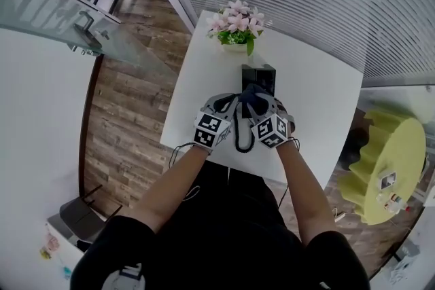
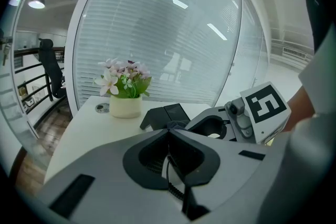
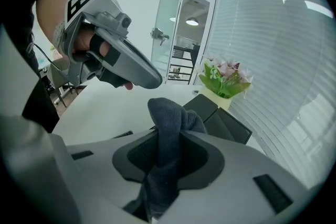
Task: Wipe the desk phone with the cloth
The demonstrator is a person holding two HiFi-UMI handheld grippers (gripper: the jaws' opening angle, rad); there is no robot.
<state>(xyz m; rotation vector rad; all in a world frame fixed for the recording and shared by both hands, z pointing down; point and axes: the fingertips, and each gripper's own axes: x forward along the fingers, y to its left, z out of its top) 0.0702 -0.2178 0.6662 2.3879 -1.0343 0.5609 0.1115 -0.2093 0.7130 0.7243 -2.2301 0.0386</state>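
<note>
Floorboards [image 1: 136,98] show past the left edge of the white table [image 1: 194,95]. The left tool [image 2: 169,131] is held just inside that edge, near the front. Its jaws are pressed together with nothing visibly caught at the tips, and a coiled cord [image 2: 176,190] shows underneath them. It probably waits there to steady things while leaving the wiping side free.

At mid-table the black desk phone [image 1: 259,76] sits with a flower pot [image 1: 236,29] just behind it, so strokes pushed away from the person have little room.

The right tool [image 3: 169,139], close beside the left one, pinches a dark grey cloth [image 3: 170,110]. The cloth is bunched so that a tuft sticks out past the jaw tips, likely so that fabric rather than plastic meets the phone. The tuft is at the phone's near side, but contact cannot be confirmed.

Right of the phone the table is bare out to its far edge, the easiest side for sweeping.
</note>
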